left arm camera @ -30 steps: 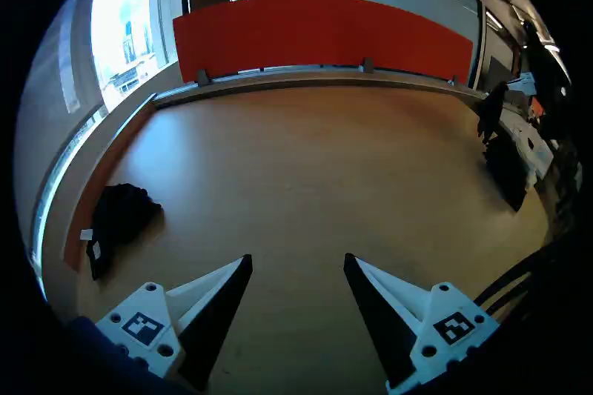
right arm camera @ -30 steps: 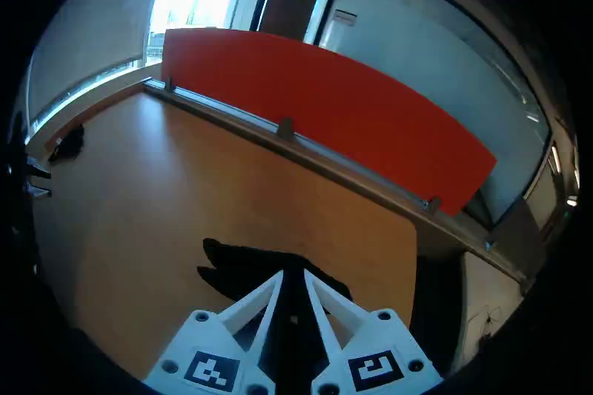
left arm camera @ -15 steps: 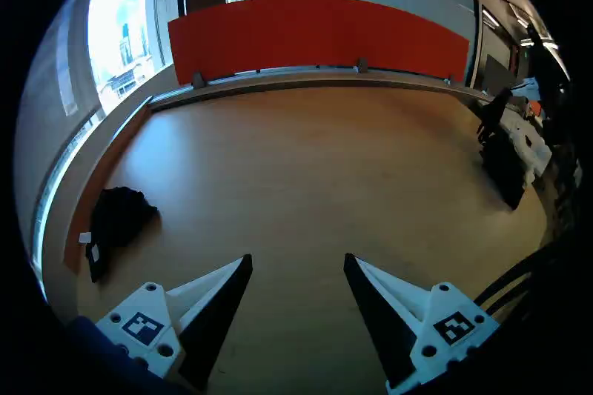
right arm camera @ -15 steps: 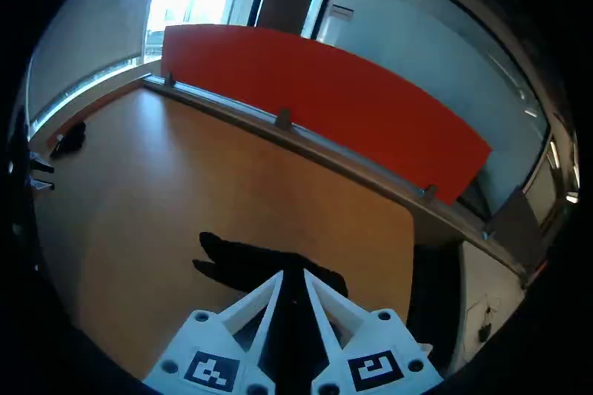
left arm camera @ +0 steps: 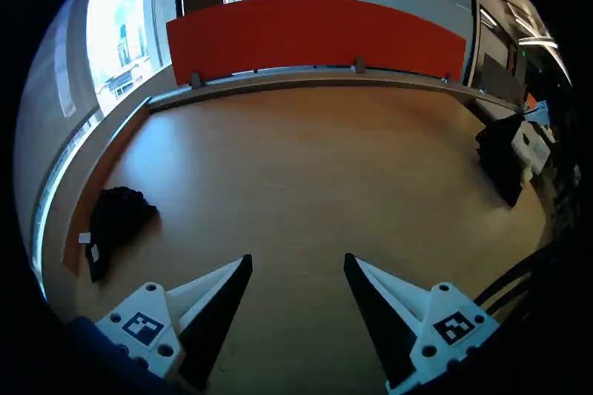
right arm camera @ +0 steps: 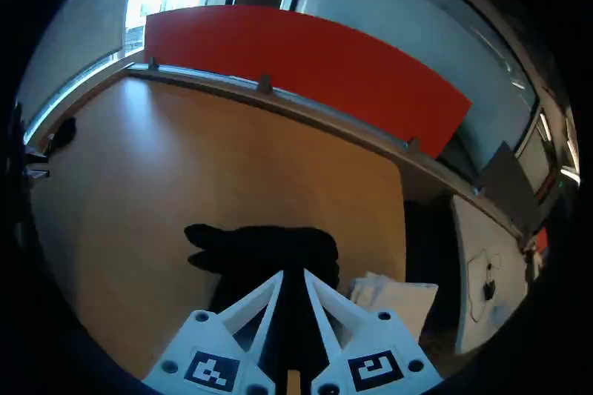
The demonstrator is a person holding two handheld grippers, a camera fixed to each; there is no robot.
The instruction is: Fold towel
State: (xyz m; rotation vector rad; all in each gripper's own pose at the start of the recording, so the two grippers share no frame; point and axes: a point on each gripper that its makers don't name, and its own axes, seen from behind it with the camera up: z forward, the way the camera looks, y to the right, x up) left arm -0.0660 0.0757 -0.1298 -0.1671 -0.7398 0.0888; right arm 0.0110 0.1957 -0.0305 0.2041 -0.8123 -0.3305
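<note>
A: Where's the towel, and what has hold of it?
B: At the right edge of the table [left arm camera: 311, 158] — your right gripper [right arm camera: 293, 274] has its fingers pinched narrow on the black towel [right arm camera: 259, 243]. The right gripper view shows white papers [right arm camera: 393, 297] just right of it.
A: And the other claw?
B: Your left gripper [left arm camera: 296, 258] gapes wide above the wood. The left gripper view gives you two dark cloths: the towel [left arm camera: 498, 161] far right and one bundle [left arm camera: 115, 221] far left. There's one red partition [left arm camera: 319, 32] behind.

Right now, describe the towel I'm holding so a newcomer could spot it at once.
From the long red partition, come across the wooden table to its near right corner. The black towel lies crumpled there, running into the nearly shut jaws of the right gripper. Unlike the white-tagged black bundle by the window side, it sits beside white papers.
</note>
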